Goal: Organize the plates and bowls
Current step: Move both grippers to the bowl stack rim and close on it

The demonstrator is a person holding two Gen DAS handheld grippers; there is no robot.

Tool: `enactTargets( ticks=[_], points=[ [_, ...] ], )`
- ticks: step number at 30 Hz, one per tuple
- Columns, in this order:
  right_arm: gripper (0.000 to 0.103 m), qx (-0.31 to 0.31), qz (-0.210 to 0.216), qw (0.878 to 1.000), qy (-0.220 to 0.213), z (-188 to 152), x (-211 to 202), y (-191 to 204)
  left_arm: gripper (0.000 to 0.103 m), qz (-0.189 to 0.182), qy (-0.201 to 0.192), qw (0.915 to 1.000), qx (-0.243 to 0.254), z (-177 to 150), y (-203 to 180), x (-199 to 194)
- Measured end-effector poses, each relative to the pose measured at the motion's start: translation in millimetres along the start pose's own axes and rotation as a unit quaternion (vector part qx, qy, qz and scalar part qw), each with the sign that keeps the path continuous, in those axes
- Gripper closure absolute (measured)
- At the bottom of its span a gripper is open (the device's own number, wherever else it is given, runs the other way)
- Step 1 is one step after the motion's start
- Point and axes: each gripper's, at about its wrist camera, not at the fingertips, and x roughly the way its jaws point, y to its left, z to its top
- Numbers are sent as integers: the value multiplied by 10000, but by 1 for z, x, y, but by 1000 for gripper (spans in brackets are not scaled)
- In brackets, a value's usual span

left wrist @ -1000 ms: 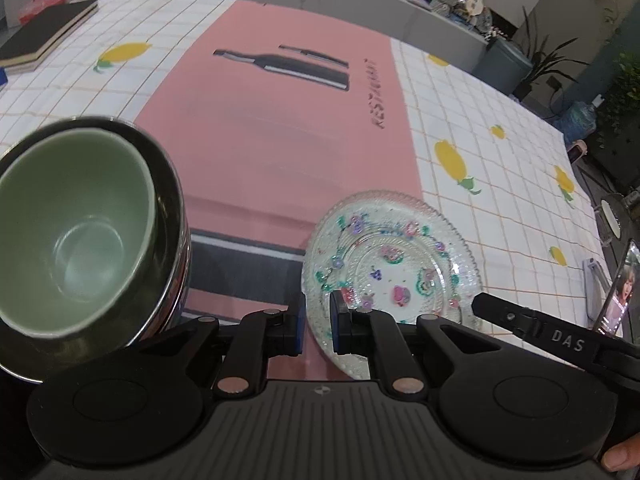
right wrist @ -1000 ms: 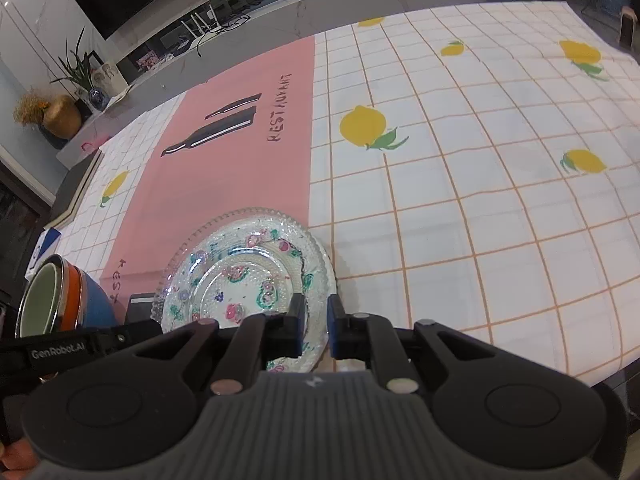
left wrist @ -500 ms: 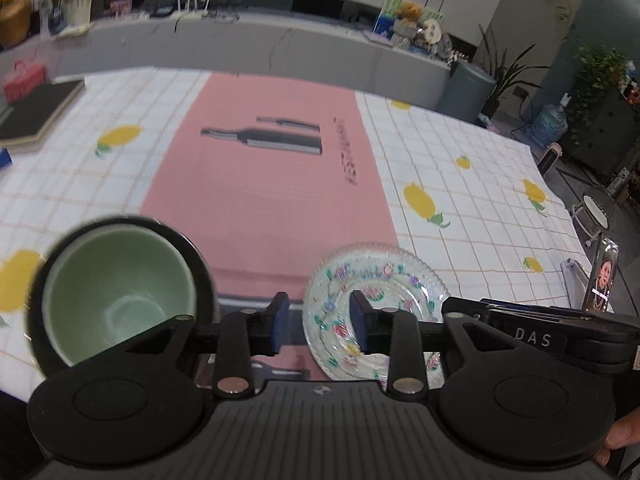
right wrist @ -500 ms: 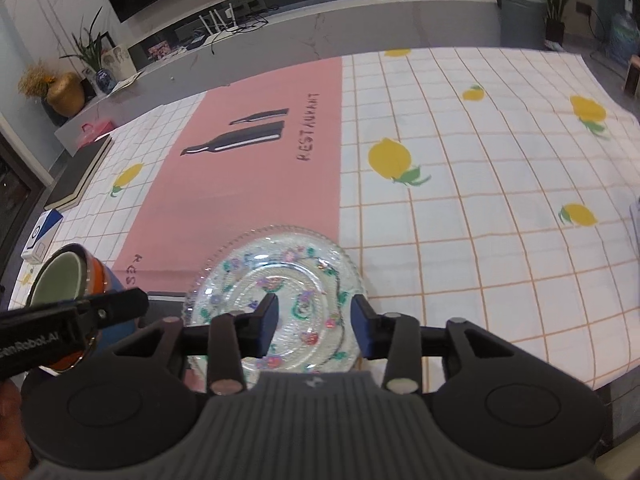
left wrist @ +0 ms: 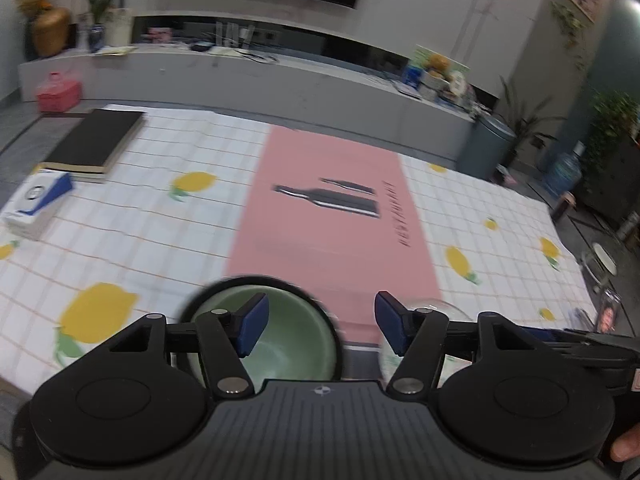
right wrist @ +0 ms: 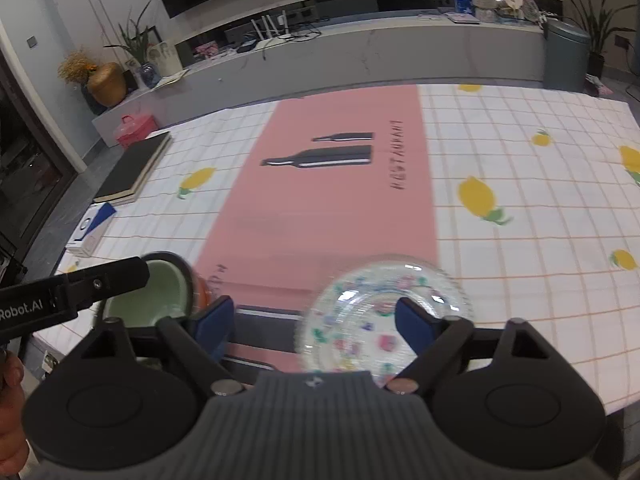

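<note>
1. Both grippers have pulled back and risen since the earlier frames; their jaws, nearly closed a second ago, now stand wide with nothing between them.
2. Left gripper: blue pads spread apart, hovering above the near edge of the surface. No contact with any dish visible.
3. Right gripper: jaws likewise wide and empty, raised over the near edge.
4. Green bowl sits nested inside a darker outer bowl near the near edge, left of the pink strip's centre. In the right wrist view the green bowl shows an orange band on the stack's side; how many bowls are in the stack cannot be told.
5. Glass plate, clear with a coloured floral print, lies flat on the surface near the near edge, at the border of the pink strip and the white checked cloth. In the left view only its rim shows behind the right finger.
6. Bowl stack and plate stand apart, bowls to the left, plate to the right.
7. Far left corner of the surface: black book with a blue-and-white box just beside it, toward the near side.
8. Both views are motion-blurred at the dishes.
</note>
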Motion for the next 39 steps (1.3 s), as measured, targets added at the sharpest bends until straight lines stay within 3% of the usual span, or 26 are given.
enactTargets(
  ticks=[9, 19, 28, 39],
  points=[
    [14, 201, 432, 9978, 465, 3, 34, 37, 25, 457, -41, 9976, -518, -1, 60, -10],
    [20, 773, 511, 9886, 1191, -6, 82, 48, 25, 244, 483, 9875, -1478, -24, 105, 14],
    [32, 1291, 626, 9768, 1591, -15, 108, 37, 29, -200, 1050, 9766, -1864, -38, 112, 47],
    [39, 1540, 982, 9696, 1626, -18, 121, 32, 33, -108, 1391, 9726, -1860, -40, 110, 68]
  ],
)
